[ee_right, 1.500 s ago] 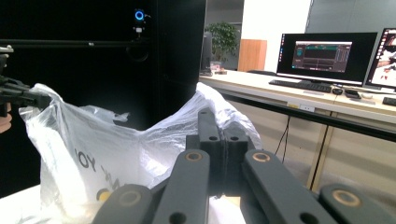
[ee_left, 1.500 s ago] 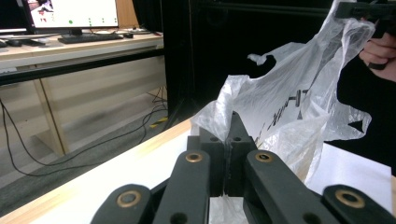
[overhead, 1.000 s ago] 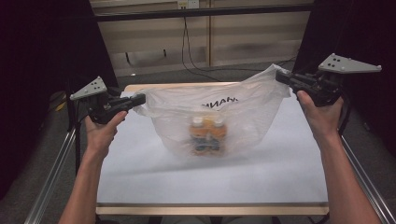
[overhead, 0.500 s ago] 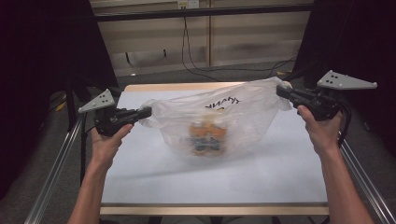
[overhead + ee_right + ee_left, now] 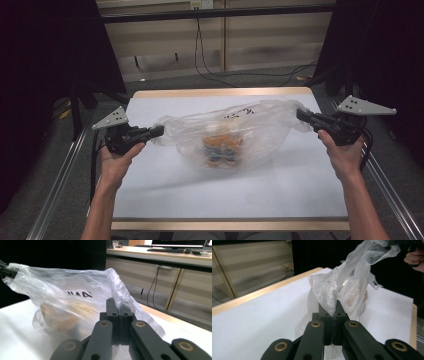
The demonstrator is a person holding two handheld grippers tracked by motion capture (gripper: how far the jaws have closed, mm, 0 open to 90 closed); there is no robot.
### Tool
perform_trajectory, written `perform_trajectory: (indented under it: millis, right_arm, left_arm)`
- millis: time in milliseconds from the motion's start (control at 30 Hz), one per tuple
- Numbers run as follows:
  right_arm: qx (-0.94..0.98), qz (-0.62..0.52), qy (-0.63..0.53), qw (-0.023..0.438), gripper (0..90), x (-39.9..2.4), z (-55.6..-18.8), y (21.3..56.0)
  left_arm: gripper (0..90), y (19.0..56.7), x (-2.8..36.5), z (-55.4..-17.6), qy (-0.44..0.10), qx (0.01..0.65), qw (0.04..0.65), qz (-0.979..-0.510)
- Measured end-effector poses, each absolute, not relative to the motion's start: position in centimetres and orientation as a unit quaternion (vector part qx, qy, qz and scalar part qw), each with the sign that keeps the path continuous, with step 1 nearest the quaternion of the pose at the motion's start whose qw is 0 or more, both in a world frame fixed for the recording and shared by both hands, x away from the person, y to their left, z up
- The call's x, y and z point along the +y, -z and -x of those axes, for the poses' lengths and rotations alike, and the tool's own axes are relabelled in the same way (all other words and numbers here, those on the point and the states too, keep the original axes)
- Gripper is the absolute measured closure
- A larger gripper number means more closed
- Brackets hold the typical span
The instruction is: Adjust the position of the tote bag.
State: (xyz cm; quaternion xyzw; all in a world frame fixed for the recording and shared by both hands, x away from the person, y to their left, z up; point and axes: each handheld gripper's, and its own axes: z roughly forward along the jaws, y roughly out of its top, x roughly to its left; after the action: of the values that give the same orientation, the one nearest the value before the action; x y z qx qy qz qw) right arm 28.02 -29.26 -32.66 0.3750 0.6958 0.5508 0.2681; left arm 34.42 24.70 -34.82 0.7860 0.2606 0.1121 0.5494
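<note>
High view: clear plastic bag (image 5: 230, 135) hangs stretched between the two grippers over the middle of the white table (image 5: 200, 190), long axis running left-right across it. Left gripper (image 5: 159, 131) is clamped on the bag's left edge, right gripper (image 5: 301, 114) on its right edge. Orange-and-dark contents (image 5: 221, 149) sag at the bag's lowest point, centre; whether the belly touches the table, cannot tell. Black lettering faces up and away, near the top rim.

Left gripper view: jaws pressed together on a bunched fold of bag (image 5: 342, 287), film rising up and away toward the other hand (image 5: 415, 260). Pale lump of contents blurs through the film.

Right gripper view: jaws closed on a thin pinch of bag (image 5: 75, 305) rim; bag balloons left toward the far gripper, lettering reads mirrored.

Handling, judged: film is soft, thin, slippery and can tear at the pinch; contents look light but swing the weight to the centre. Best hold is bunched rim at both ends, as here, keeping the mouth upward.
</note>
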Motion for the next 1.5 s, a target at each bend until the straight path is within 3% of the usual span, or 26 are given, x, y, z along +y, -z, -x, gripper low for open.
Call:
perform_trajectory:
  millis: [267,633,933,1200,1500]
  right_arm:
    - [0.696,-0.389,-0.545,0.259,90.0,-29.3,-28.4,34.7]
    - [0.722,-0.382,-0.516,0.258,90.0,-27.3,-29.1,34.9]
    - [0.731,-0.395,-0.493,0.257,90.0,-27.2,-30.0,34.3]
    - [0.738,-0.390,-0.490,0.252,90.0,-26.9,-30.4,33.9]
    - [0.750,-0.393,-0.479,0.231,89.9,-24.9,-33.4,34.5]
  left_arm:
    - [89.5,36.4,25.6,-35.2,-0.107,0.282,0.513,-0.803]
    - [89.5,39.6,28.0,-35.8,-0.082,0.316,0.474,-0.818]
    - [89.4,37.9,25.8,-35.1,-0.063,0.256,0.519,-0.813]
    - [89.4,37.6,23.4,-35.3,-0.070,0.241,0.493,-0.833]
    - [89.4,38.5,21.0,-36.2,-0.050,0.230,0.489,-0.840]
